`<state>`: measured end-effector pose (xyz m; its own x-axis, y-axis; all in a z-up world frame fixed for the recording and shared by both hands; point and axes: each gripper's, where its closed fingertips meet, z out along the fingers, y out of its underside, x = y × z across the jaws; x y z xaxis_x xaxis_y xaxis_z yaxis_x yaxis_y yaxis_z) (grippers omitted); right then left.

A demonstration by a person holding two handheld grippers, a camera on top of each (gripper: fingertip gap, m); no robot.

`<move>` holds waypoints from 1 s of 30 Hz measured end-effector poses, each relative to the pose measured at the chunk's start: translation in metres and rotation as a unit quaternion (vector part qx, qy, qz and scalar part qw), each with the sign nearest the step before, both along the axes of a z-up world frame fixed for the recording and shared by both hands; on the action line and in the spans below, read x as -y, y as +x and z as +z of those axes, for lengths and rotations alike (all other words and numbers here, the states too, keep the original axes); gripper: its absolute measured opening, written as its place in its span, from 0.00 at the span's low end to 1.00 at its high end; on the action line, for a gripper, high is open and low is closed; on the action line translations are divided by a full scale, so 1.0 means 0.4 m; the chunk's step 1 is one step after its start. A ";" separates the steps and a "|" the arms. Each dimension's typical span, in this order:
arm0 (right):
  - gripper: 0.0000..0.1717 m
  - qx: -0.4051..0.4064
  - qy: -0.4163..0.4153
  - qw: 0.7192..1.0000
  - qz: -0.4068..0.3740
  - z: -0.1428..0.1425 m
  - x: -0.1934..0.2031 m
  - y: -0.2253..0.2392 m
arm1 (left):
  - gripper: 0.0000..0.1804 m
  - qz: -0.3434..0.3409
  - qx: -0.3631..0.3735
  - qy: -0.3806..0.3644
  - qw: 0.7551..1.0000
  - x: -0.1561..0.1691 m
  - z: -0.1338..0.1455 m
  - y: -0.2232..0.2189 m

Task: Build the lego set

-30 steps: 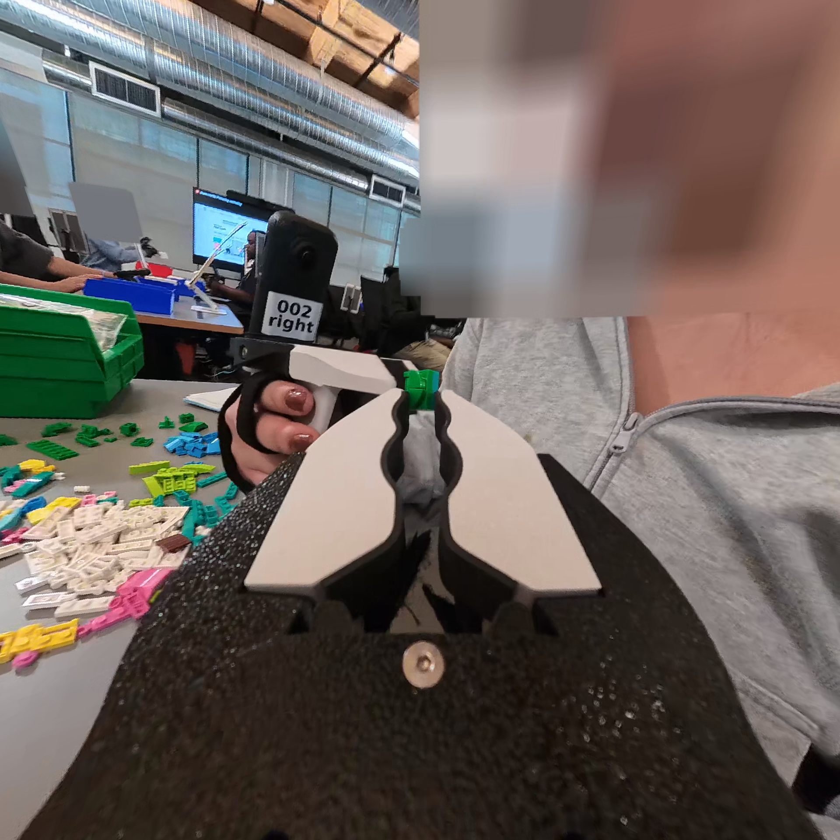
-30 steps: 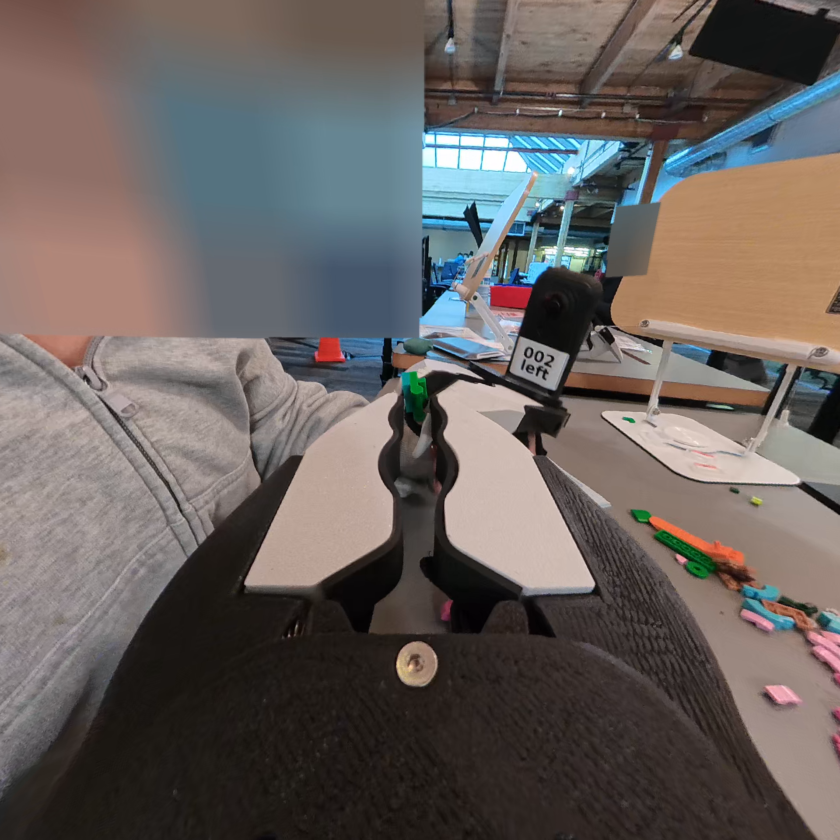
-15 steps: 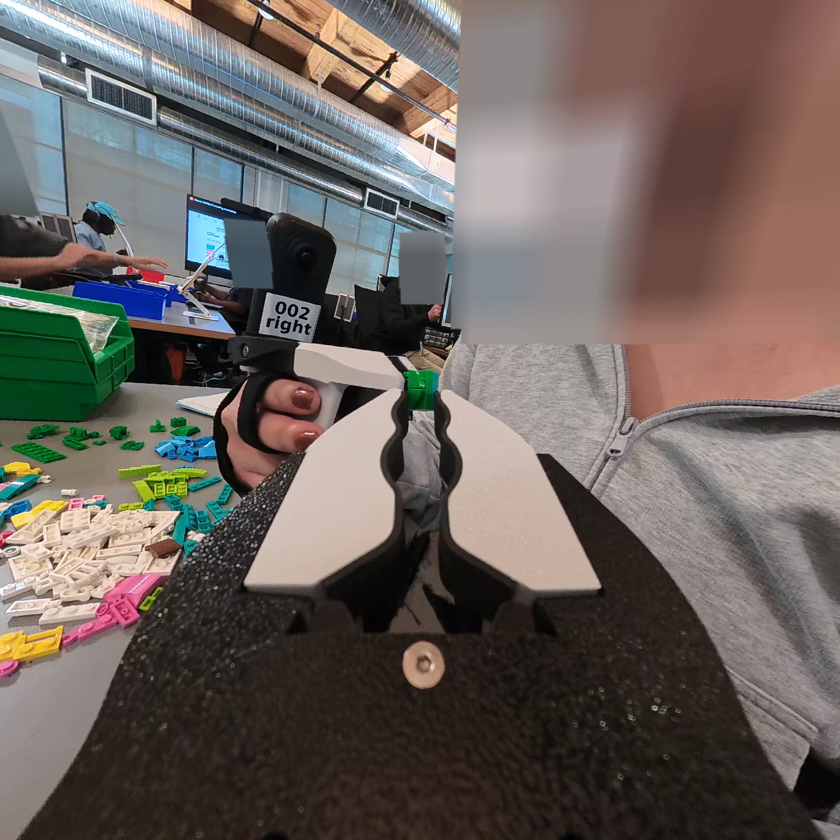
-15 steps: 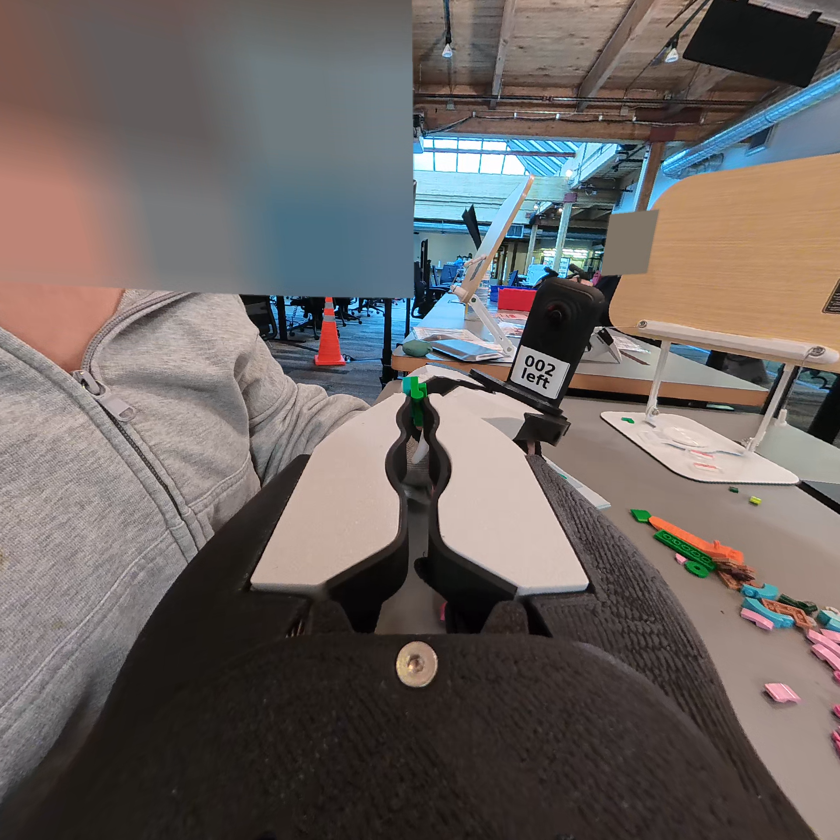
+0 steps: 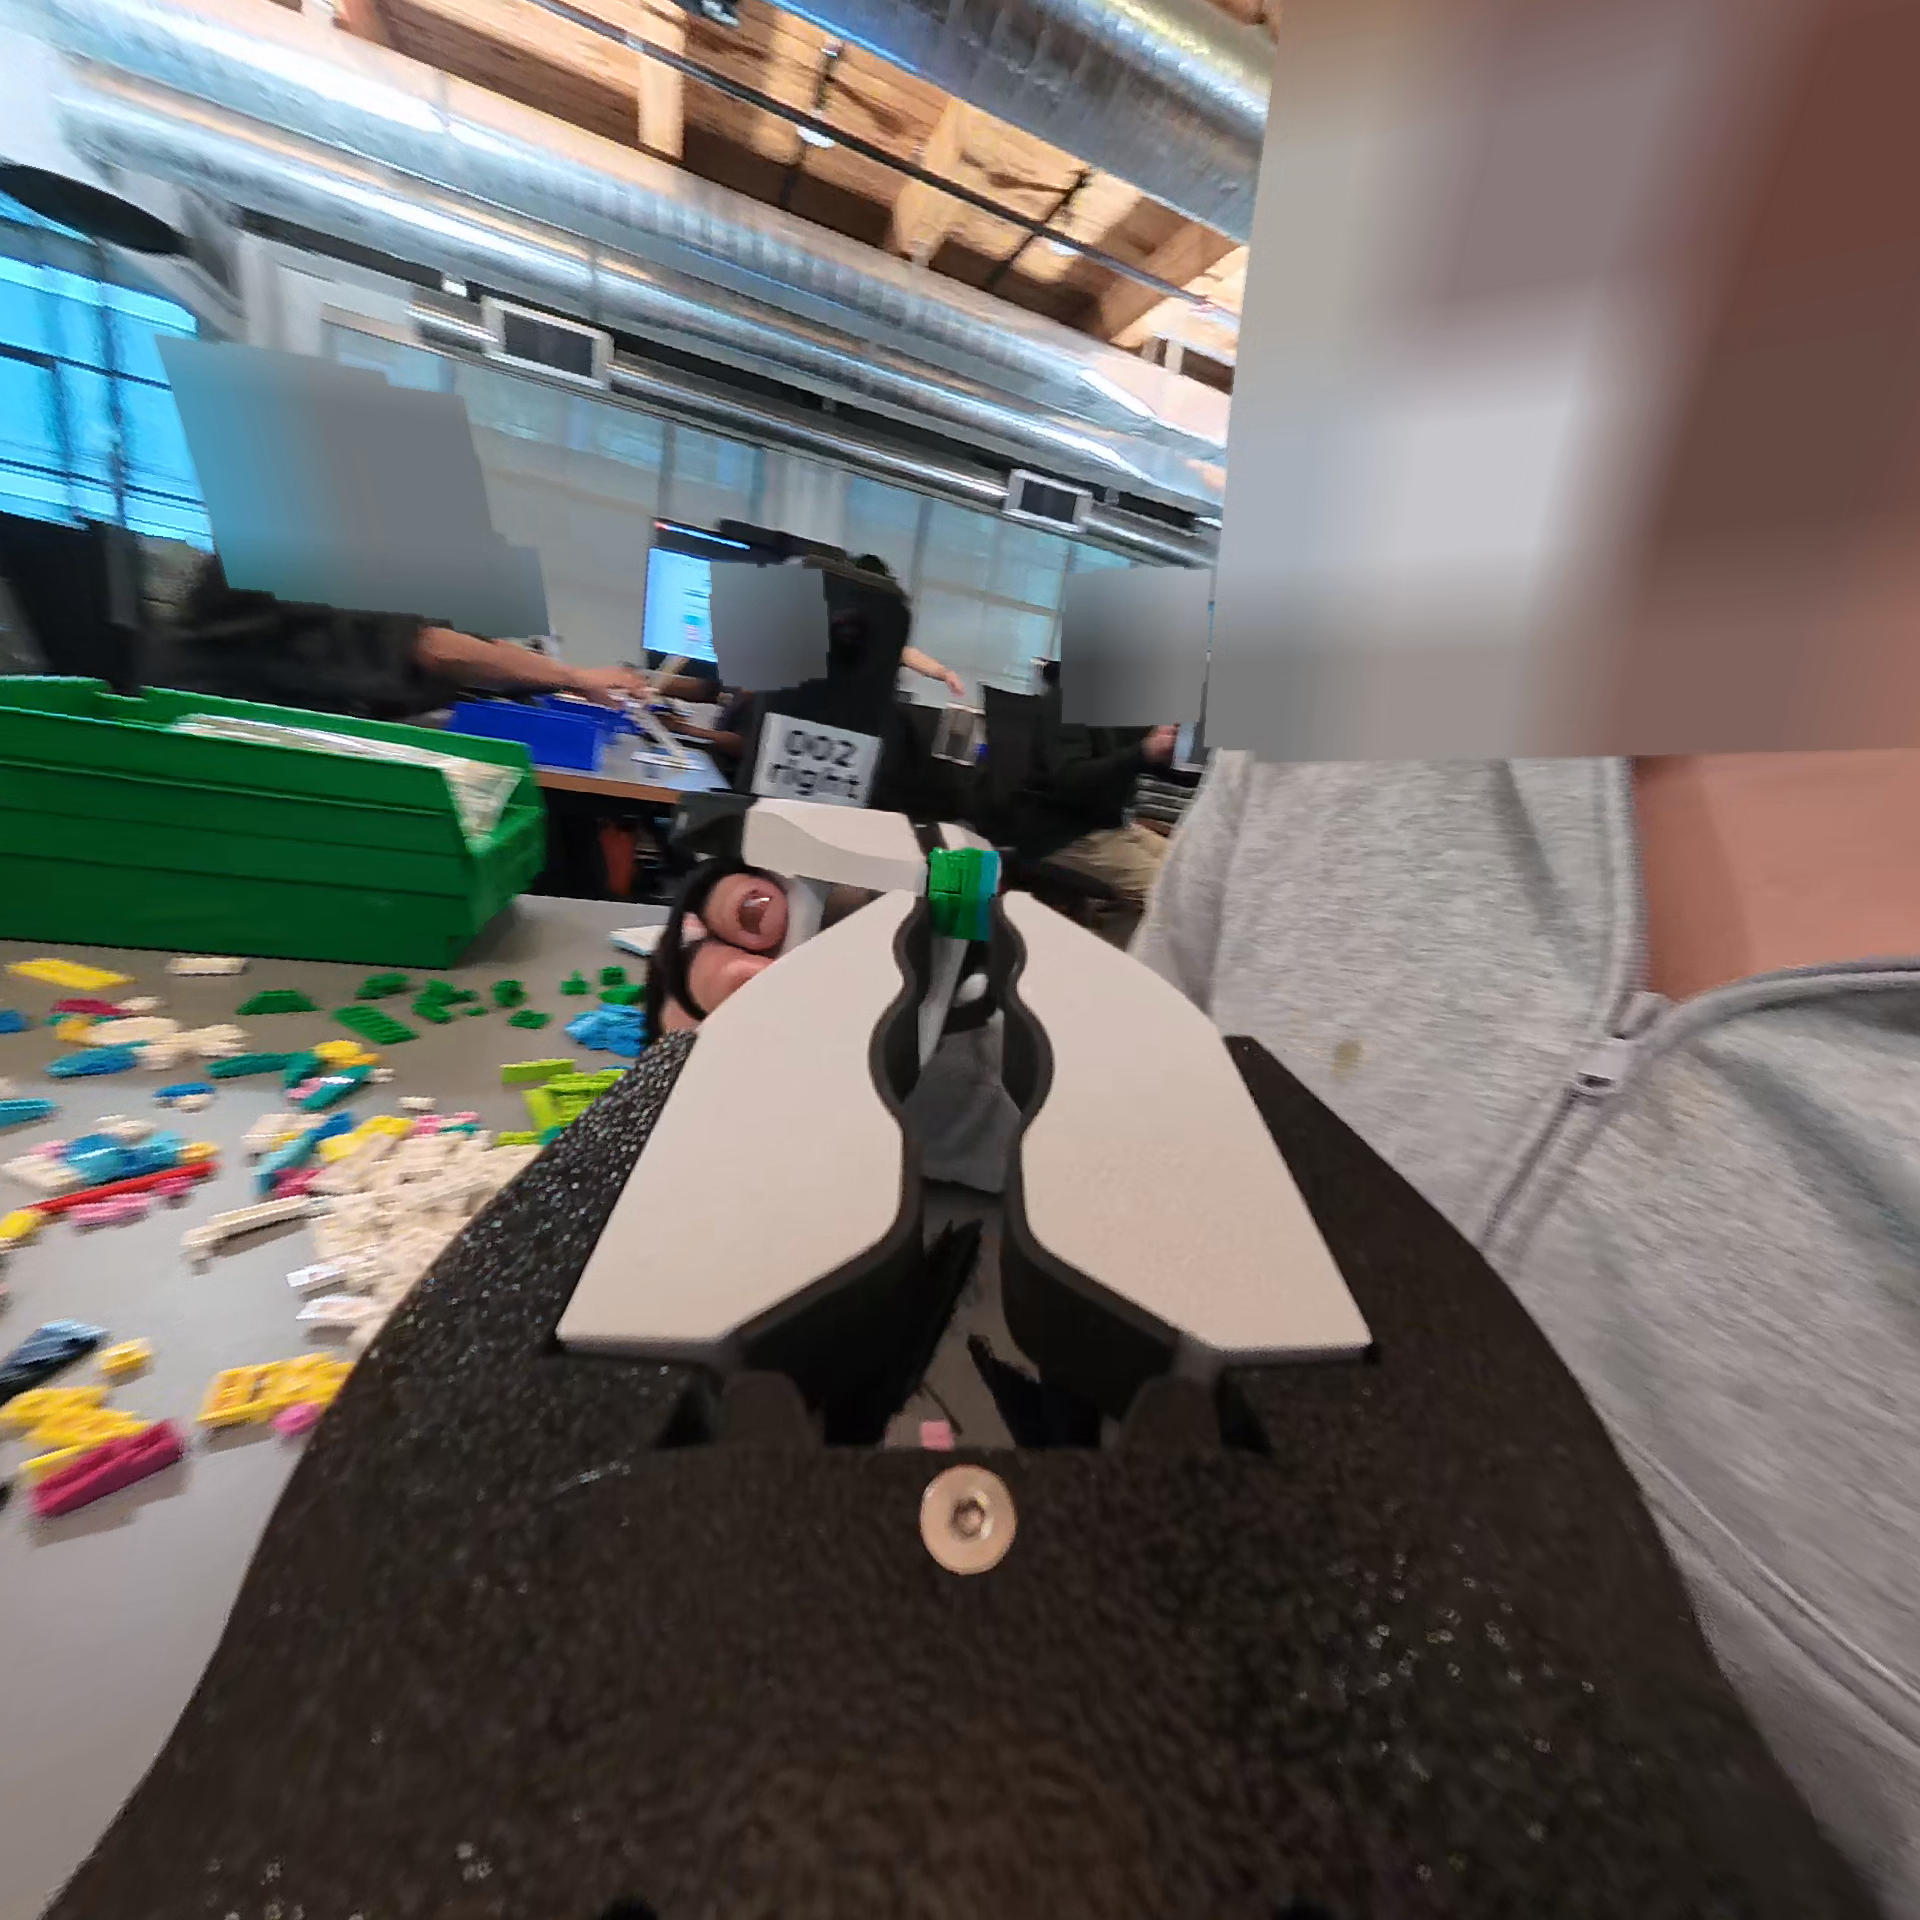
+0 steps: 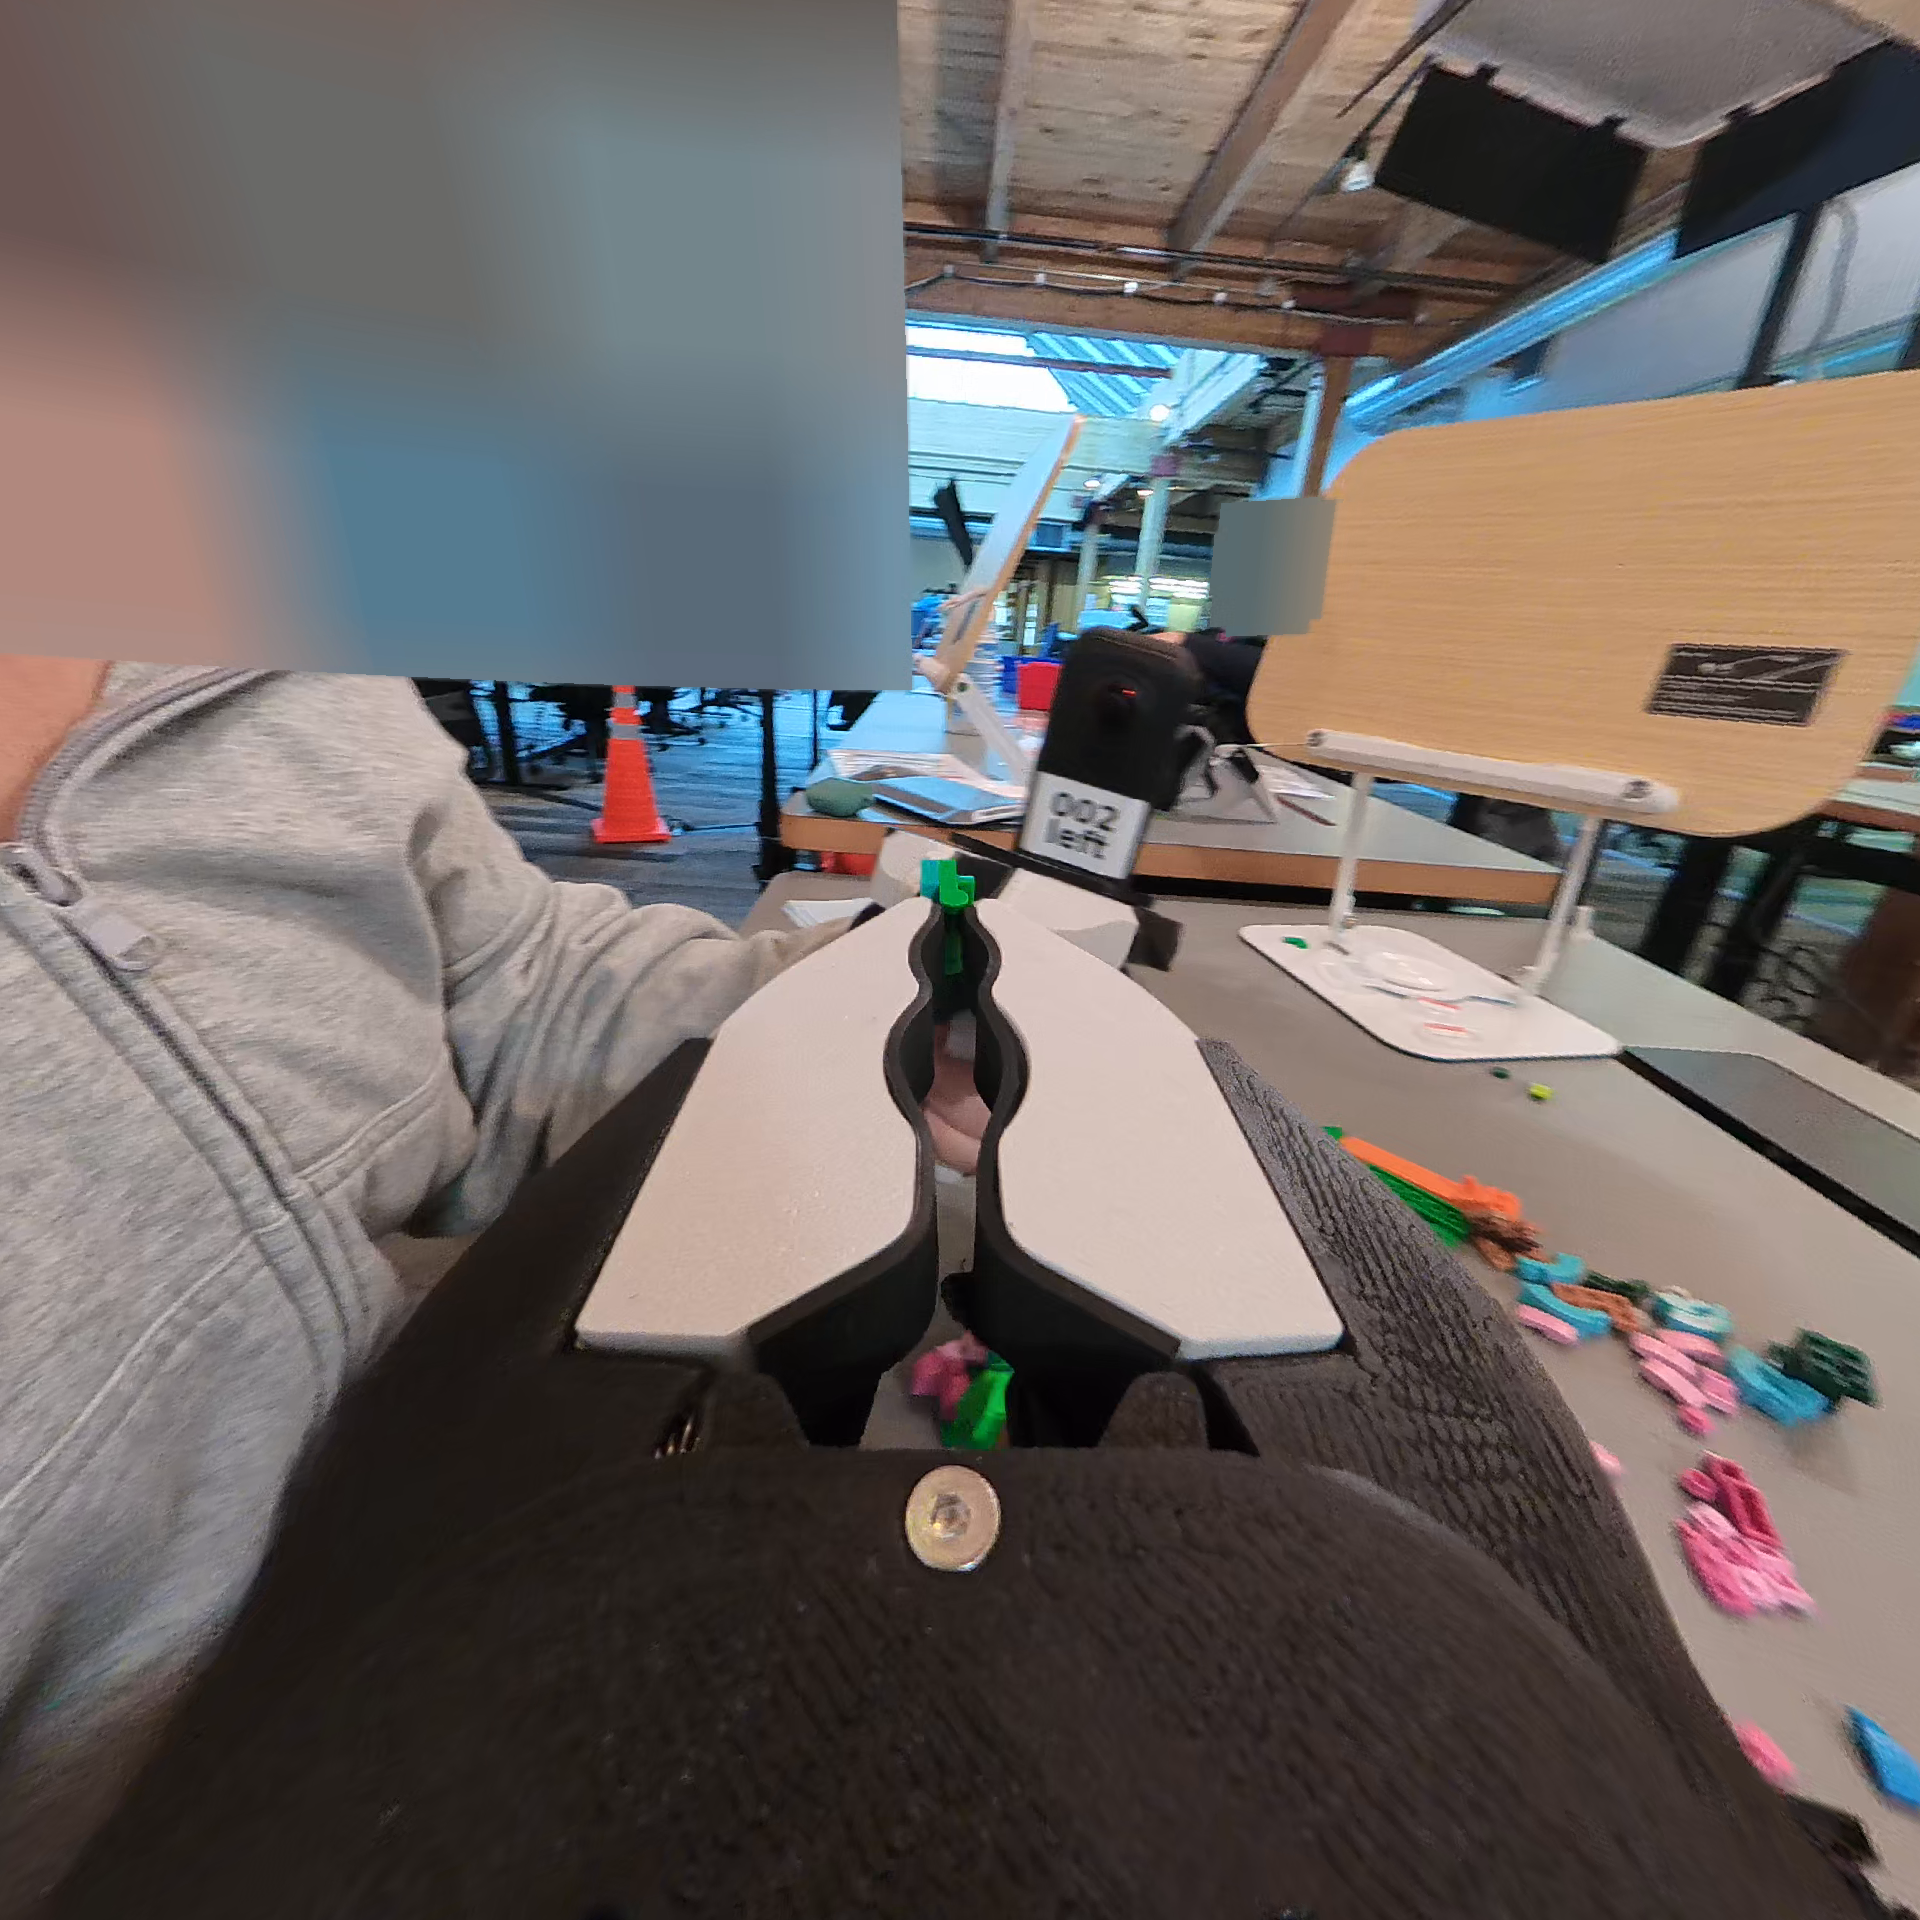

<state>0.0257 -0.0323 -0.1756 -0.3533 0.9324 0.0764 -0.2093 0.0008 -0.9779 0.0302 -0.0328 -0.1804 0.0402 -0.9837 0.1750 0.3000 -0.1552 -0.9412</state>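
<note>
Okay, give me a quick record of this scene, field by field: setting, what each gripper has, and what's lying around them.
Setting: grey table in an open workshop
Left gripper: jaws closed on a small green and teal brick stack
Right gripper: tips pinched on the same stack, green part showing
Left side of the table: scattered bricks, green bin
Right side of the table: pink and teal bricks, wooden board on a white stand
Person: grey zip hoodie
</note>
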 end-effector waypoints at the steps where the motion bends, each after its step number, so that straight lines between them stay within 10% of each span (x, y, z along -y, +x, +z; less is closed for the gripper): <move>1: 0.00 -0.002 0.001 1.000 -0.012 0.000 -0.009 -0.001 | 0.05 0.013 -0.001 0.000 1.000 -0.008 -0.001 -0.001; 14: 0.00 -0.036 0.014 0.957 -0.287 0.019 -0.211 0.031 | 0.15 0.228 -0.046 0.043 0.972 -0.106 0.001 -0.045; 30: 0.00 -0.008 0.032 0.948 -0.315 -0.005 -0.225 0.016 | 0.11 0.361 -0.020 -0.018 0.932 -0.190 -0.010 -0.182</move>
